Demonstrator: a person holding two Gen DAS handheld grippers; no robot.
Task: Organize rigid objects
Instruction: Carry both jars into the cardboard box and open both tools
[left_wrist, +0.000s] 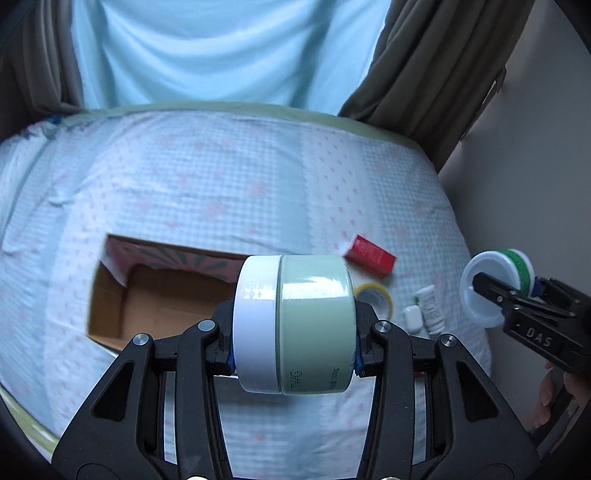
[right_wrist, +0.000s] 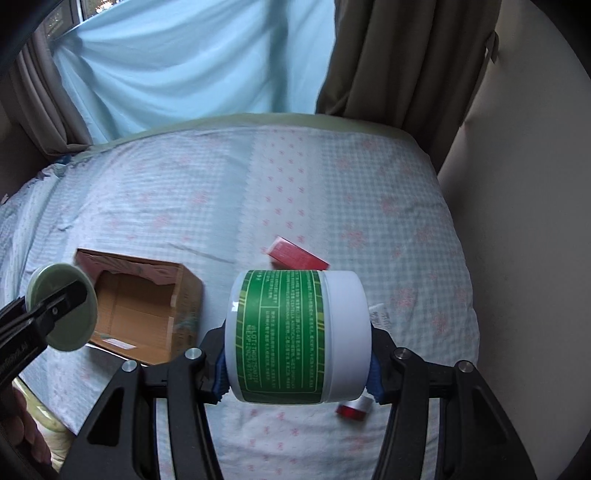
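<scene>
Both your jaws were clenched on jars, held up over the bed.

Your left gripper clamped the pale green jar sideways, pads on its white lid and its base; your right gripper pinched the green-labelled white jar end to end. Beyond them, on the checked bedsheet, sat the open cardboard box, a tape roll, a small white tube, then the red box.

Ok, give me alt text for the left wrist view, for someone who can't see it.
The left tool grips a pale green jar with a white lid sideways above a patterned bedspread. Below lie an open cardboard box and a red box.
</scene>
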